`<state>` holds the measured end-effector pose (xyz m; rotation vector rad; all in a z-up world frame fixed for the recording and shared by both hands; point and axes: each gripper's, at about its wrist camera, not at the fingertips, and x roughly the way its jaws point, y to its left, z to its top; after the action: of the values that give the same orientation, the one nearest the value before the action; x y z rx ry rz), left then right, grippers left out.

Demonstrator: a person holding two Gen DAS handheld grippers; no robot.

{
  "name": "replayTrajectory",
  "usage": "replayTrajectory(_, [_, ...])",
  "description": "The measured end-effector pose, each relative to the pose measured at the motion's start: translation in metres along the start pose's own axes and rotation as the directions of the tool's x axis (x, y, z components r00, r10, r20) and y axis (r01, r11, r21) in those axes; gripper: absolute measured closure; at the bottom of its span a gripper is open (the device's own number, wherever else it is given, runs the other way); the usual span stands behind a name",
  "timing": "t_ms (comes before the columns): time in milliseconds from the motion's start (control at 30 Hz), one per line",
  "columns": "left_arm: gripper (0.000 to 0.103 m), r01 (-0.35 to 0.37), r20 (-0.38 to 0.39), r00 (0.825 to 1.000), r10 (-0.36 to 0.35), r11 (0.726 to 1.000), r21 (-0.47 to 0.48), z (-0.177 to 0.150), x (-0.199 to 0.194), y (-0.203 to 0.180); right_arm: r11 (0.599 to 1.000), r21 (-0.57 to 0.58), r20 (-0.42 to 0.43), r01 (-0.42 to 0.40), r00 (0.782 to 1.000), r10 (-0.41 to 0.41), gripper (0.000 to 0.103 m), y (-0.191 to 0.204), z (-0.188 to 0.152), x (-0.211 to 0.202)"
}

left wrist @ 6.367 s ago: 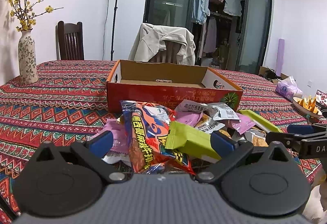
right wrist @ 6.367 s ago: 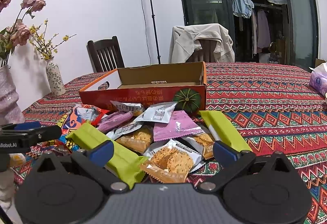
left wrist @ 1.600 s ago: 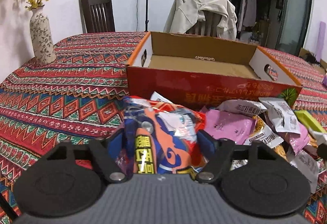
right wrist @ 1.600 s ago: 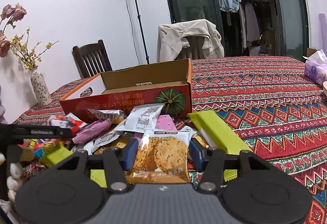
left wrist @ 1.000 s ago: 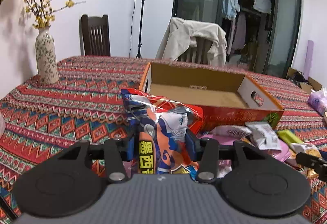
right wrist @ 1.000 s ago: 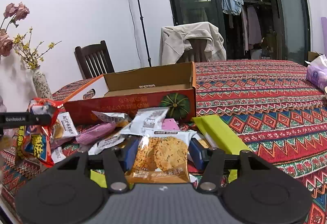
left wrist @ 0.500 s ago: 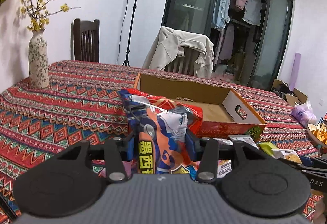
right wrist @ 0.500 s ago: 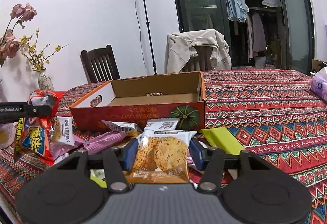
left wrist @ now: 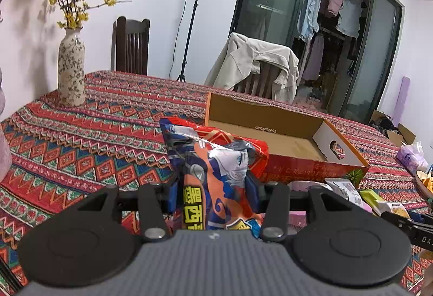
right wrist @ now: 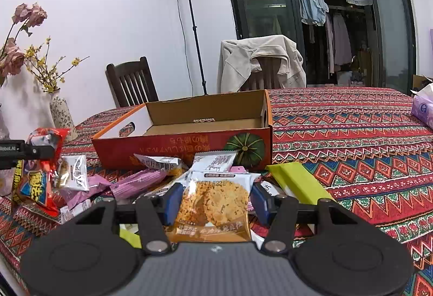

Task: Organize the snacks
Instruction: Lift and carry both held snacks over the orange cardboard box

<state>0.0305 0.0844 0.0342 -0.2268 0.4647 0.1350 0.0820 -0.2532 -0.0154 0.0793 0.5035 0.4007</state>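
A patterned red tablecloth carries an open cardboard box at twelve o'clock. The left gripper clamps an upright orange-blue snack bag; the right gripper pinches a cookie packet above the snack pile. Either slick wrapper might slip before reaching the box.

Count: one cardboard box; two chairs; one patterned vase; two grippers, each holding one snack packet; loose packets overlap, uncountable.
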Motion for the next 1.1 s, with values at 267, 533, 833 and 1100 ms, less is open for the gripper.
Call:
replayTrajectory(267, [0.054,-0.016,-0.101,0.995,0.016,1.000,0.010,-0.013,0.026,-0.002,1.000,0.007,-0.007,-0.005,1.000,0.006,0.049,-0.001,-0.002,0.002])
replayTrajectory(533, [0.019,-0.106,-0.097,0.989,0.114,0.991,0.081,-0.029,0.033,-0.015,1.000,0.015,-0.010,0.000,1.000,0.000,0.049,-0.002,-0.003,0.004])
replayTrajectory(833, [0.005,-0.149,-0.081,0.982,0.169,0.968,0.202,-0.049,0.023,-0.045,1.000,0.016,-0.014,-0.001,1.000,0.002,0.049,-0.002,-0.003,0.005])
replayTrajectory(1100, [0.006,-0.116,-0.085,0.986,0.145,0.953,0.281,-0.065,0.016,-0.063,1.000,0.017,-0.017,-0.002,1.000,0.003,0.048,-0.002,-0.004,0.005])
